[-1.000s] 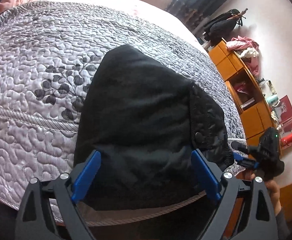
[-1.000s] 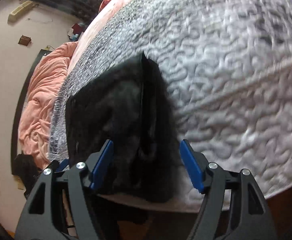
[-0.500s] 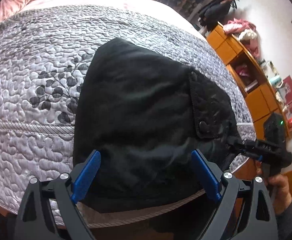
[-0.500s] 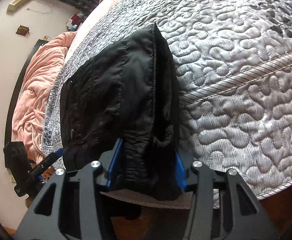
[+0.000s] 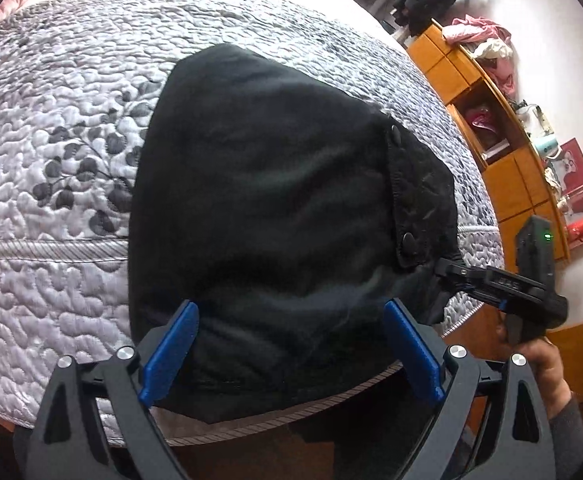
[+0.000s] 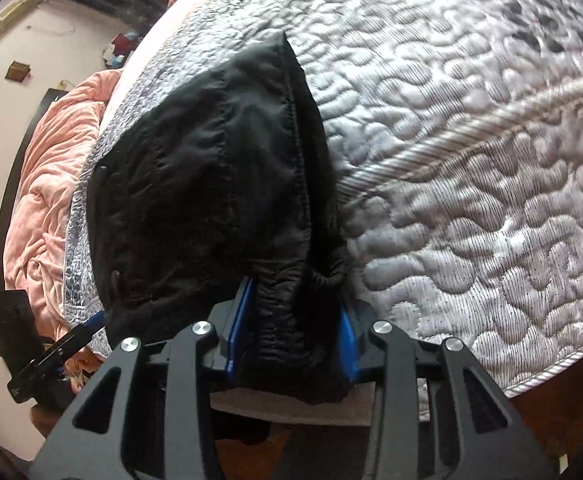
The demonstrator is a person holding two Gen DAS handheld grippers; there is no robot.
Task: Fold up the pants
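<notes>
Fingers of my right gripper [image 6: 291,332] have just closed onto the black pants' [image 5: 259,208] gathered waistband; only the left view shows my left gripper [image 5: 291,352] spread wide, gripping nothing

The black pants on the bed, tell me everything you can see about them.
The black pants lie folded into a compact, rounded stack on the quilted grey bedspread, at the bed's near edge. The fabric looks soft and matte, with stitched seams, a snap-fastened pocket flap and a gathered elastic waistband. The right hand-held gripper, whose jaws have just been closing, pinches that bunched waistband between its blue pads. The left hand-held gripper is open, its fingers straddling the near edge without pressing.
</notes>
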